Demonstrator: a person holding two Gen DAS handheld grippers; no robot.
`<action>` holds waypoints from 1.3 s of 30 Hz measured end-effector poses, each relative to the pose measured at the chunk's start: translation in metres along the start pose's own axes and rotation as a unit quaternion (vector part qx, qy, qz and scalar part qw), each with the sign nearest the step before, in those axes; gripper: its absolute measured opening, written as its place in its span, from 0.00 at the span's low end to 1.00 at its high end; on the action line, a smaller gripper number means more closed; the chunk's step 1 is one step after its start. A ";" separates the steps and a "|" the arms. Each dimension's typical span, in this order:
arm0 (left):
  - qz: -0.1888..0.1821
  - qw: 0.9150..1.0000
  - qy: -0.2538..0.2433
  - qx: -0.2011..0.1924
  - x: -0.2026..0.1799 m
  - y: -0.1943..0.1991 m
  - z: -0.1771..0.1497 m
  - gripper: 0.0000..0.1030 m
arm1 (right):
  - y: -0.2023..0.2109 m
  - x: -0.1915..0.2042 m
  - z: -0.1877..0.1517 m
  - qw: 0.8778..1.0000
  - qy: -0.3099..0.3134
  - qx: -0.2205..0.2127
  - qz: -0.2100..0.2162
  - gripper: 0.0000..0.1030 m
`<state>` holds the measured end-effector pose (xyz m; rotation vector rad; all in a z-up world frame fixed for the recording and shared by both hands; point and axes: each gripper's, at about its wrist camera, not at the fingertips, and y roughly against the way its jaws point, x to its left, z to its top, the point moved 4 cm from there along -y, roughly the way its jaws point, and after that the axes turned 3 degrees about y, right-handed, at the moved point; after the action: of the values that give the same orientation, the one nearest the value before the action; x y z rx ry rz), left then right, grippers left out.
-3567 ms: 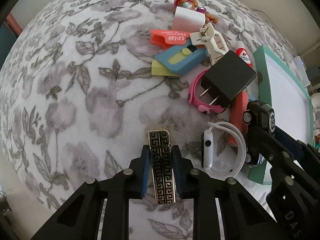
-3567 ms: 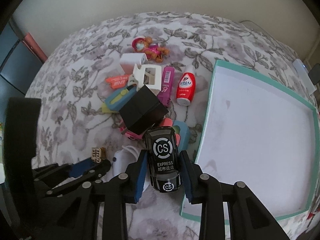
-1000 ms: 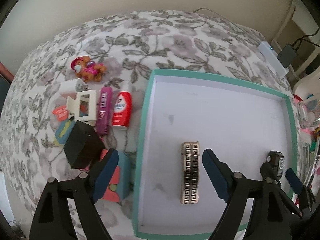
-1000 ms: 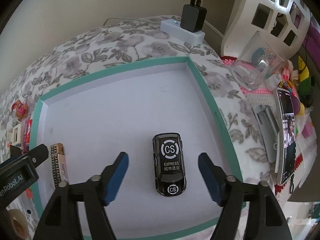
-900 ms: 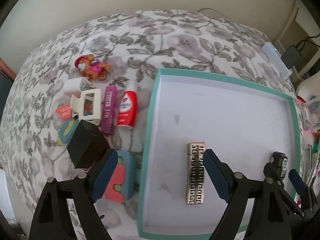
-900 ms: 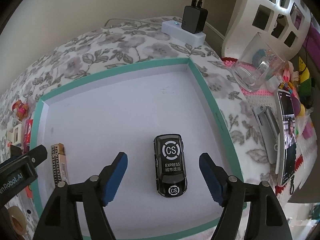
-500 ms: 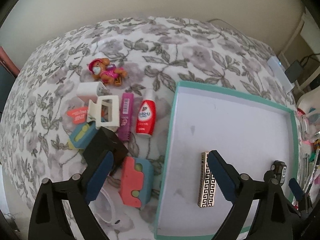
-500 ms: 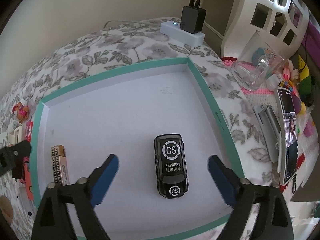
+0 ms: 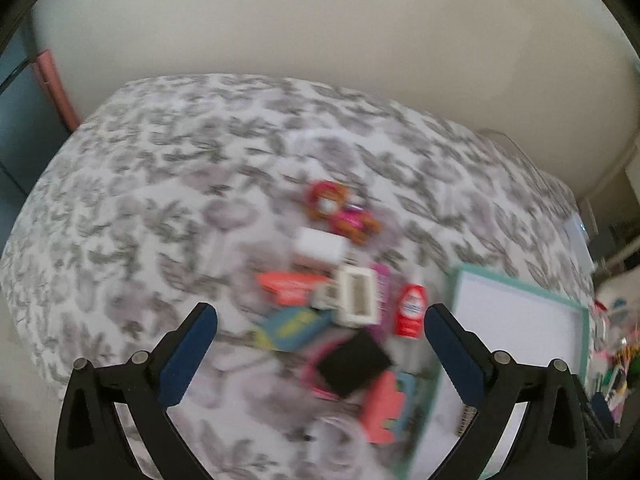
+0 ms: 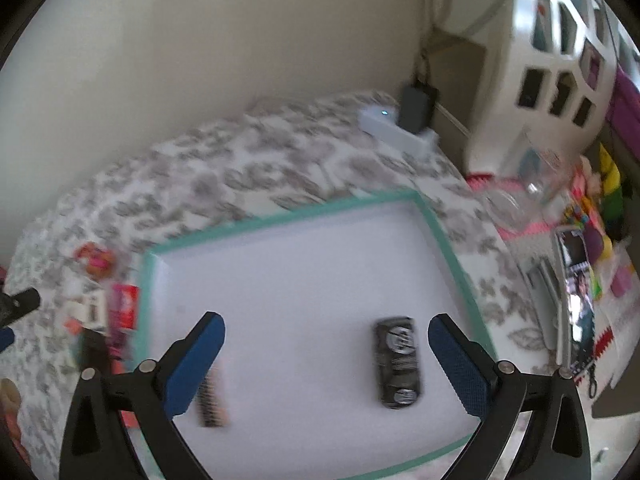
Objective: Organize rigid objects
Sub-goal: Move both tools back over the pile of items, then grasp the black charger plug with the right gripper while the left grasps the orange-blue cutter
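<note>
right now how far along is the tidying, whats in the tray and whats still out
Done: the black toy car and the patterned bar lie inside the teal tray. In hand: nothing; the right gripper and left gripper are both open and empty. Left: the pile on the floral cloth beside the tray, including the black charger, red bottle, white clip and doll figure.

Left wrist view: raised above the floral cloth (image 9: 152, 208), facing forward and down over the scattered pile, wall filling the upper frame, teal tray (image 9: 582, 344) cut off at lower right. Right wrist view: closer, angled down into the same teal tray (image 10: 448, 248) at centre frame, shelf at upper right. Shared: tray, cloth, pile at that frame's left edge. Both blurred.
</note>
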<state>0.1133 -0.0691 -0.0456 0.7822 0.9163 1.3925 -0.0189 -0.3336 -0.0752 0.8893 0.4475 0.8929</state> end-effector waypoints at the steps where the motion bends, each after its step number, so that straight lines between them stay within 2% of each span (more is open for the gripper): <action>1: 0.006 1.000 0.008 0.000 0.009 0.001 0.002 1.00 | 0.004 0.011 0.003 1.000 0.005 -0.006 0.012 1.00; 5: 0.033 0.999 0.028 0.015 0.043 -0.002 0.006 1.00 | 0.011 0.053 0.007 0.998 0.028 -0.004 0.054 1.00; 10: 0.061 0.997 0.030 0.043 0.069 -0.014 0.001 1.00 | 0.005 0.107 -0.003 0.993 0.071 0.023 0.088 1.00; 15: 0.059 0.993 0.049 0.085 0.086 -0.039 -0.008 1.00 | -0.007 0.150 -0.017 0.987 0.109 0.046 0.109 1.00; 19: 0.056 0.991 0.061 0.103 0.095 -0.053 -0.010 1.00 | -0.016 0.181 -0.030 0.980 0.149 0.061 0.120 1.00; 30: 0.053 0.989 0.070 0.122 0.104 -0.078 -0.004 1.00 | -0.042 0.224 -0.051 0.963 0.217 0.098 0.129 0.97; 32: 0.053 0.989 0.069 0.123 0.104 -0.082 -0.003 1.00 | -0.045 0.226 -0.052 0.962 0.225 0.098 0.123 0.89; 39: 0.036 0.990 0.052 0.126 0.089 -0.092 -0.001 1.00 | -0.049 0.234 -0.055 0.955 0.234 0.110 0.147 0.77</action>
<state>0.1509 0.0153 -0.1340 0.9471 1.1722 1.4061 0.1017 -0.1317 -0.1432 0.9609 0.8512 1.3560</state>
